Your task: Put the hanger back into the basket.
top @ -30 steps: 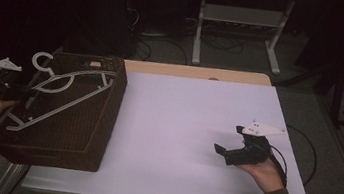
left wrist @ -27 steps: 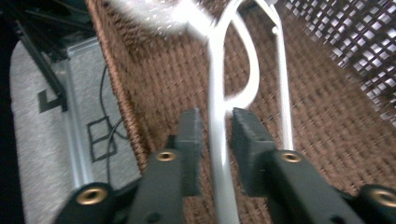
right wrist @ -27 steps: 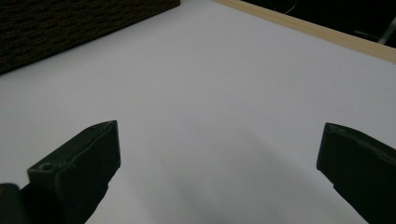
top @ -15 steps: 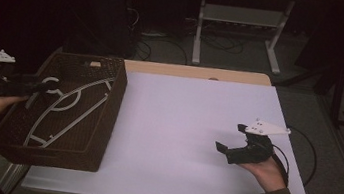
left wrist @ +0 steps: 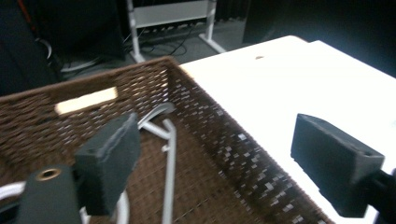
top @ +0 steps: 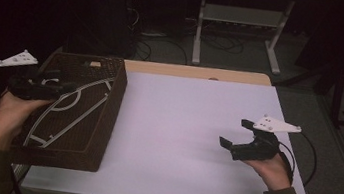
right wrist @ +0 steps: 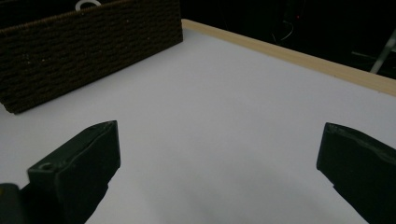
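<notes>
Left gripper (top: pixel 63 86): black two-jaw tool at left of the high view, over the basket's left rim; jaws have just been opening, now wide apart, nothing between them. In the left gripper view (left wrist: pixel 224 149) pads stand clear on either side of the wicker wall.

Right gripper (top: pixel 236 135): lower right of the high view, low over the white tabletop, jaws spread wide and empty; same spread in the right gripper view (right wrist: pixel 215 163), bare table between the pads.

Task thing: pale grey plastic clothes hanger (top: pixel 65 108), lying flat on the floor of the dark brown rectangular wicker basket (top: pixel 113 99) at left of the frame. Hook end toward the upper left corner, near the left gripper; in the left gripper view the hanger (left wrist: pixel 169 154) lies just beyond the left pad, not touched.

Step in hand: judged a release: hanger set down in the basket, grip let go.

Next move: likely lift the left gripper clear of the rim, without catching the hook on a pad.

Around: white rectangular tabletop (top: pixel 191 130) with a light wood strip along its far edge; small pale label (left wrist: pixel 86 100) on the basket's far inner wall; grey metal stand (top: pixel 239 30) on the floor beyond, cables trailing near it.

In the way: basket wall between the left jaws; hook close under the pad. Table otherwise bare between the hands.
</notes>
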A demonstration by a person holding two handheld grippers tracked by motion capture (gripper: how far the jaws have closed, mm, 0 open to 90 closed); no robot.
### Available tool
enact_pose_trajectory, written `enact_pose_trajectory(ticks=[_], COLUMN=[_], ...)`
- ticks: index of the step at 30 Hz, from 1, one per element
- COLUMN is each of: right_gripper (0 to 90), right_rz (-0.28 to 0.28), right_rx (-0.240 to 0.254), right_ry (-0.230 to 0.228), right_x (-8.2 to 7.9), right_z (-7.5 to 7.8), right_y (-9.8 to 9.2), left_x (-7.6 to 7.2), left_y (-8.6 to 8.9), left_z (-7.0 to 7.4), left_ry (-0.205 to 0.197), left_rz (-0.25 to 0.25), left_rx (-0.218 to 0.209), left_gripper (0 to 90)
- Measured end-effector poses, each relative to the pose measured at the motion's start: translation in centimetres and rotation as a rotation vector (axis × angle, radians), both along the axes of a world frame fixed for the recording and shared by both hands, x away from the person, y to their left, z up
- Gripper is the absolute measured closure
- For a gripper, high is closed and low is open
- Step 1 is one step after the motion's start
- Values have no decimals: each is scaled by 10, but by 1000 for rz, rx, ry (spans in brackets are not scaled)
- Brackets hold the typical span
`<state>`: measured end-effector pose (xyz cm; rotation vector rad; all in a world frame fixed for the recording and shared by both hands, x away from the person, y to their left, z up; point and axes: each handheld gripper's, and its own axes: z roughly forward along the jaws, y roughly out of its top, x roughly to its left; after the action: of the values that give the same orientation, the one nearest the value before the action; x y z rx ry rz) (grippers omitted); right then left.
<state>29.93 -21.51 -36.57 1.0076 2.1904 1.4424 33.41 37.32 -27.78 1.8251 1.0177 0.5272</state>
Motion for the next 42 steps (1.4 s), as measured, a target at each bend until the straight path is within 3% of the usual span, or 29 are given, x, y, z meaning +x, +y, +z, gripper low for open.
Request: enact_pose_trajectory(ticks=[14, 24, 35, 42], right_gripper=[0, 0, 0, 0], right_rz=[-16, -21, -23, -19], right_rx=[82, 122, 168, 181], right_ry=[-48, -82, -109, -129], right_x=[-2, -6, -7, -7], right_z=[18, 27, 33, 35], right_y=[-9, -11, -14, -14], left_x=[-18, -31, -34, -33], left_y=[-68, -108, -118, -117], left_z=[-15, -23, -40, -47], left_ry=[-69, -103, -118, -119], left_rz=[-165, -261, -281, -281], left_rx=[-158, -190, -233, -234], left_gripper=[43, 25, 25, 26])
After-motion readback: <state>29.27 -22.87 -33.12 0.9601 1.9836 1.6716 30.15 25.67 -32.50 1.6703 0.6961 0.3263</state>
